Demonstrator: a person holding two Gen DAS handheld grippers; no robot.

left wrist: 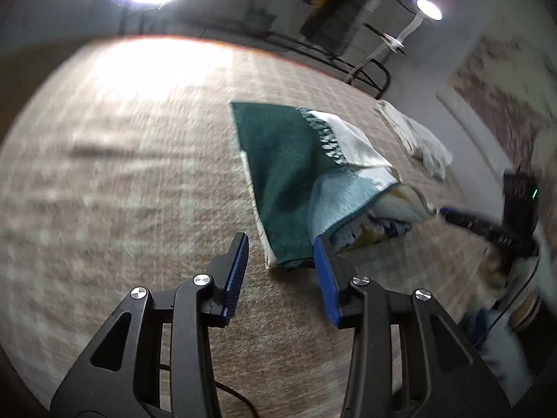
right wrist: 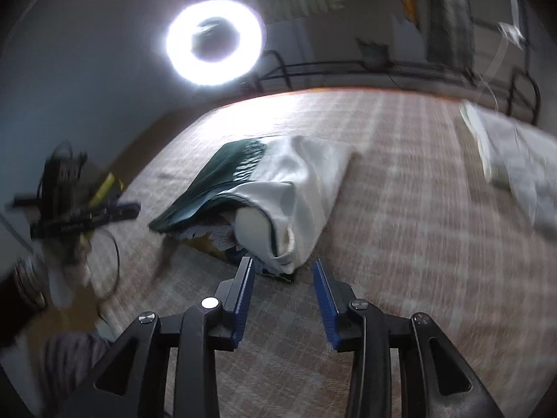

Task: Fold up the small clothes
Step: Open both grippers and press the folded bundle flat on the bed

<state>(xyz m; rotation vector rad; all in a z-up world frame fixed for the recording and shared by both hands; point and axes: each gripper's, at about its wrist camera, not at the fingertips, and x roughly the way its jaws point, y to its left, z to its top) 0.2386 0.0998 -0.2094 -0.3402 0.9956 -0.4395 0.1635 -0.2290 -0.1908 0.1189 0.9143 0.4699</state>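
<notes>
A small green and white garment (left wrist: 296, 174) lies half folded on the checked tablecloth (left wrist: 139, 174), its near flap raised over a patterned lining. My left gripper (left wrist: 282, 247) hovers just short of its near corner, jaws apart with nothing between them. From the other side, the same garment (right wrist: 278, 188) shows as a white fold over a dark green part. My right gripper (right wrist: 282, 268) stands at its near white end, jaws apart, the cloth's tip just ahead of the gap and not pinched. The right gripper (left wrist: 449, 214) also shows in the left wrist view, beside the garment's right edge.
A folded white cloth (left wrist: 417, 139) lies at the table's far right, seen too as the white cloth (right wrist: 511, 167). A ring light (right wrist: 214, 41) and a desk lamp (left wrist: 428, 8) shine behind the table. The other gripper (right wrist: 132, 209) sits left of the garment.
</notes>
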